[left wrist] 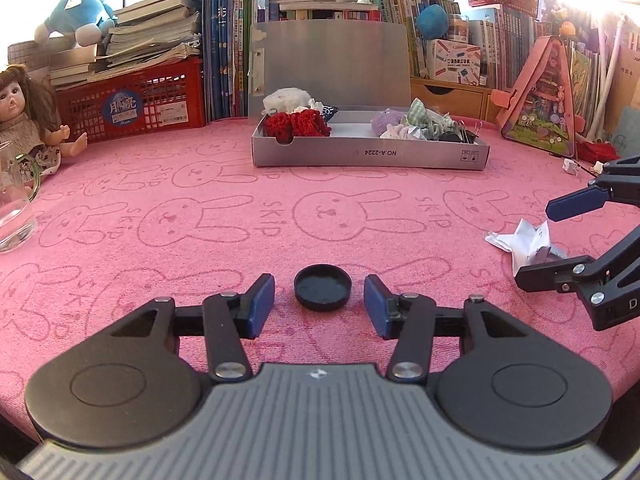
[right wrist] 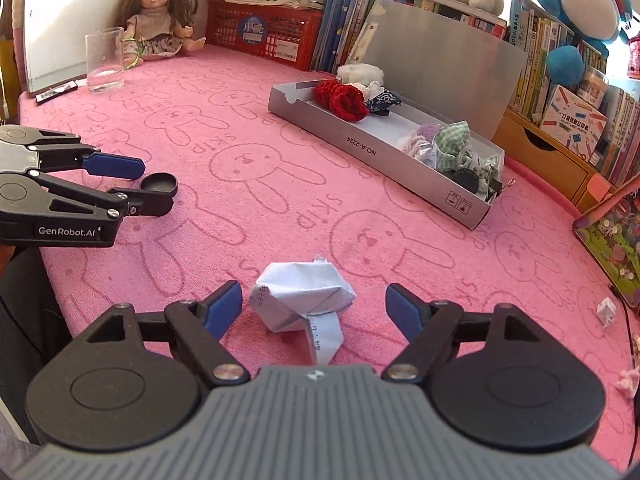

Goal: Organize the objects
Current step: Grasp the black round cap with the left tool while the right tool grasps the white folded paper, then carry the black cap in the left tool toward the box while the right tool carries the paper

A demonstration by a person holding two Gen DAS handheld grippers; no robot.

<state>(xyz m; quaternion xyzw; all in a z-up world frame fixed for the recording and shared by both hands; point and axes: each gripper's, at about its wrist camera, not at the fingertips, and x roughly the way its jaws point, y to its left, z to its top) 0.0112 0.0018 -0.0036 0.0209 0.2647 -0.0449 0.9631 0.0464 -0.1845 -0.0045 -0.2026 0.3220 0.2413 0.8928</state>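
While tilted down at cloth, left hand-held gripper (left wrist: 319,306) apart around cap (left wrist: 322,287); right hand-held gripper (right wrist: 314,306) apart around folded paper (right wrist: 304,300).

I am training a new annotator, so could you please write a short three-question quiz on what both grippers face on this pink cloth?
1. True or false: the left gripper is clamped on the round black plastic cap.
2. What lies between the right gripper's fingers?
A. a glass mug
B. a folded white paper figure
C. a red crocheted flower
3. Fill in: the red crocheted flowers lie in the grey ____.

Key:
1. False; the cap lies on the cloth with gaps at both pads.
2. B.
3. Cardboard box.
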